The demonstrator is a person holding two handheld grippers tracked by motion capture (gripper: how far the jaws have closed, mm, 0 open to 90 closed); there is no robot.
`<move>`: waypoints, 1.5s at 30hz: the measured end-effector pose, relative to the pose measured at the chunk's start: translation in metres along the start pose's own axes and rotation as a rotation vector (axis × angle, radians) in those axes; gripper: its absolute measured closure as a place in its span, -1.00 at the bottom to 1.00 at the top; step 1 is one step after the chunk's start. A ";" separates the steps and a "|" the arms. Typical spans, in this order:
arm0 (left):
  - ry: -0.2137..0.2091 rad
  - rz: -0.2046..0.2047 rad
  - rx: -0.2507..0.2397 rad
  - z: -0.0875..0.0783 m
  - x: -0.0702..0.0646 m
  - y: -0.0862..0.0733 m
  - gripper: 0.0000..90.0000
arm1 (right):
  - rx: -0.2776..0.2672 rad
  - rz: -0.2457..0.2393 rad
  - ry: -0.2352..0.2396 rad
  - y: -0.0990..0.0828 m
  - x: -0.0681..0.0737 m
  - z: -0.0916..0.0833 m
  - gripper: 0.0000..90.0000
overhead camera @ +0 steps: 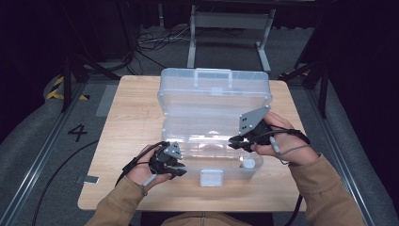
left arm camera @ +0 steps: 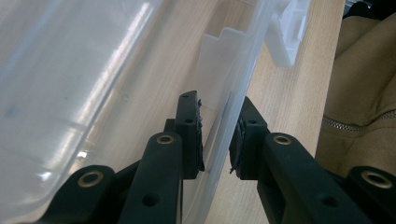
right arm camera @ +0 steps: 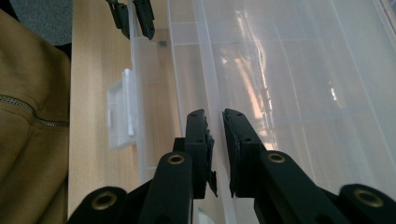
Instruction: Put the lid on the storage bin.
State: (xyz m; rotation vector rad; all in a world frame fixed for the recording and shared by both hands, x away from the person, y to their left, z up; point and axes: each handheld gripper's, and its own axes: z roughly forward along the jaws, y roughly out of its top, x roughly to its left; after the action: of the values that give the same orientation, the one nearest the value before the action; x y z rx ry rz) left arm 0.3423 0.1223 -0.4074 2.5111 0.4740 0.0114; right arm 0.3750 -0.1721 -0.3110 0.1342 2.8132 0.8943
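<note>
The left gripper (left arm camera: pixel 216 135) straddles the front wall of a clear plastic organizer box (overhead camera: pixel 214 141), one jaw inside and one outside, close to the thin wall with a sliver of gap on the outer side, so it looks about to pinch or only lightly holding. The right gripper (right arm camera: pixel 215 140) hovers over the box's right end with its jaws narrow and nothing between them. In the high view the left gripper (overhead camera: pixel 170 162) sits at the box's front left corner and the right gripper (overhead camera: pixel 244 140) above its front right part, near a small white-capped item (overhead camera: pixel 248 164) in a corner compartment. The box lies open at the middle of the wooden counter (overhead camera: pixel 127 122), its lid (overhead camera: pixel 214 89) raised towards the far side, its white latch (overhead camera: pixel 211 177) at the front edge. The work appears to be steadying the box while reaching into it; the next move likely calls for lowering the right gripper and widening it over that item. No label shows on the box; a "4" (overhead camera: pixel 77 132) is marked on the floor at left.
</note>
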 end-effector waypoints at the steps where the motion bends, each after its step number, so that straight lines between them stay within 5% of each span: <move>1: 0.001 -0.001 -0.001 0.000 0.000 0.000 0.69 | 0.003 0.000 -0.001 0.000 0.000 0.000 0.79; 11: 0.002 0.003 -0.001 0.000 0.000 0.000 0.69 | -0.028 0.011 0.006 -0.003 0.003 0.002 0.67; 20: 0.003 0.004 -0.001 0.000 0.000 0.000 0.69 | -0.193 0.078 -0.031 -0.016 0.002 -0.020 0.83; 23: 0.003 0.004 0.000 0.000 0.000 0.000 0.69 | -0.281 0.130 -0.086 -0.024 0.003 -0.034 0.99; 30: 0.004 0.002 -0.001 0.000 -0.001 0.000 0.69 | -0.451 0.296 -0.233 -0.046 0.000 -0.051 1.00; 31: 0.005 0.002 0.000 0.000 -0.001 0.000 0.69 | -0.524 0.372 -0.276 -0.058 -0.002 -0.057 1.00; 36: 0.005 0.004 0.000 0.000 -0.001 0.000 0.69 | -0.557 0.488 -0.329 -0.075 -0.008 -0.063 1.00; 45: 0.003 0.003 -0.001 0.000 -0.001 0.000 0.69 | -0.597 0.556 -0.366 -0.090 -0.011 -0.068 1.00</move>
State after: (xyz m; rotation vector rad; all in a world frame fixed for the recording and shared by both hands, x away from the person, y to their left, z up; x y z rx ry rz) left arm 0.3416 0.1220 -0.4076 2.5108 0.4709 0.0167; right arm 0.3697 -0.2851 -0.3066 0.9076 2.0841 1.5860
